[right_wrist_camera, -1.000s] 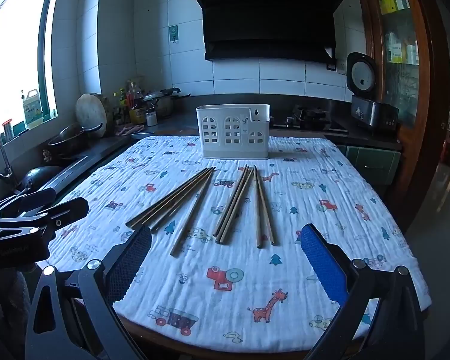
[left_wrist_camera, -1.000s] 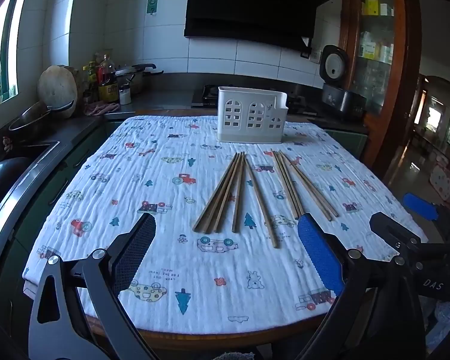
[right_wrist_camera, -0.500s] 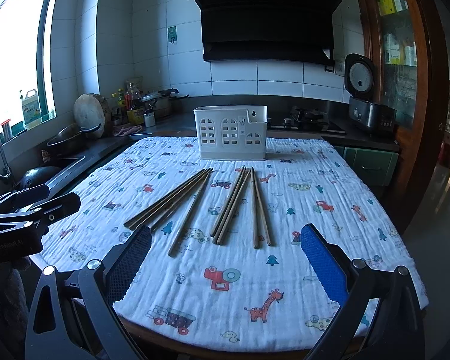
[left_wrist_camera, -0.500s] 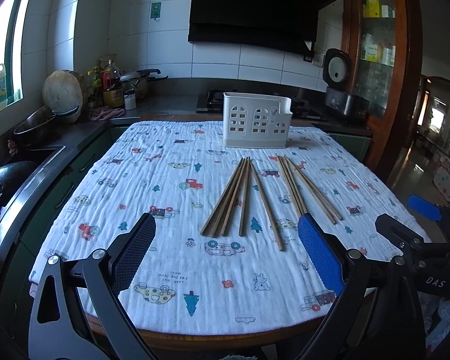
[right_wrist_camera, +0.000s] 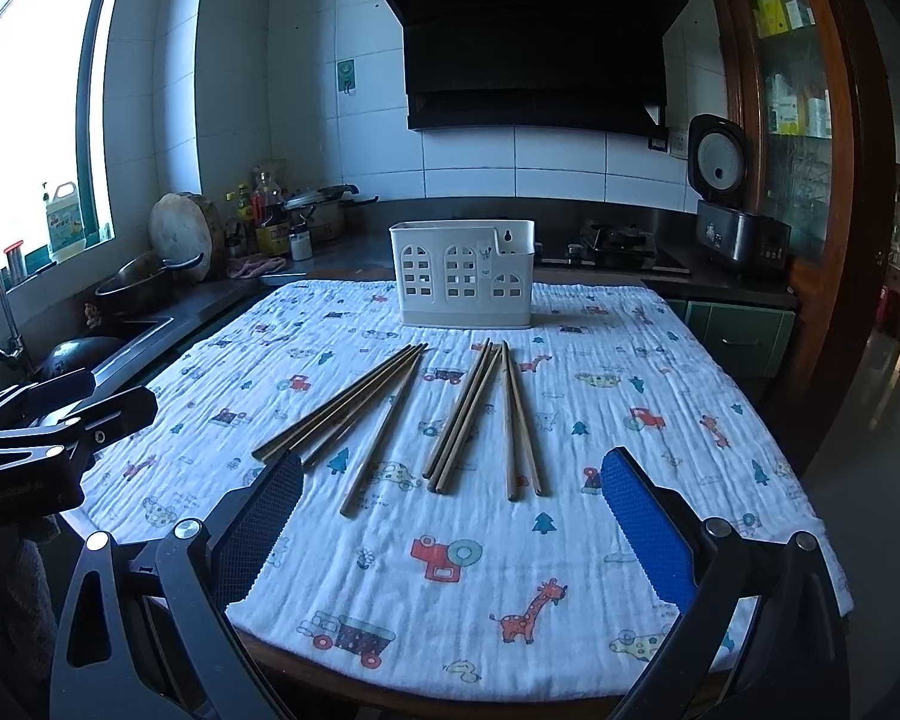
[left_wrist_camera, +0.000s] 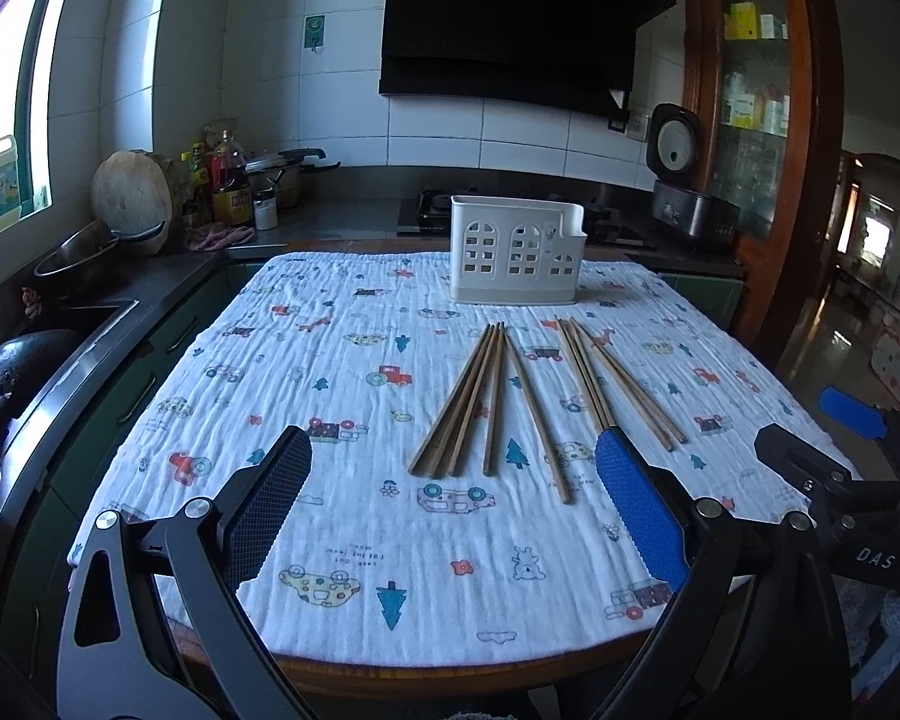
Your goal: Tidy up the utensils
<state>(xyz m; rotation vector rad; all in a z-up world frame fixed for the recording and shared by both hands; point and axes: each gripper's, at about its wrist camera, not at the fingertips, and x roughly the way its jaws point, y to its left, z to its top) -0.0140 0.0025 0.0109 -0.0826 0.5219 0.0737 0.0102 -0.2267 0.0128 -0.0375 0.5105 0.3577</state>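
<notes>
L tool (left_wrist_camera: 453, 501) and R tool (right_wrist_camera: 450, 525) are both held wide, nothing gripped, above the near edge of the bench (left_wrist_camera: 450, 669). Bench is covered w/ a printed cloth (left_wrist_camera: 306, 372). Chopsticks are laid flat on the cloth in two grps: L grp (left_wrist_camera: 477, 399), R grp (left_wrist_camera: 609, 381), apart, ends pointed approx. toward the caddy (left_wrist_camera: 516, 258). Caddy is set upright at the far side of the cloth, behind both grps. No chopstick is touched by either tool.
</notes>
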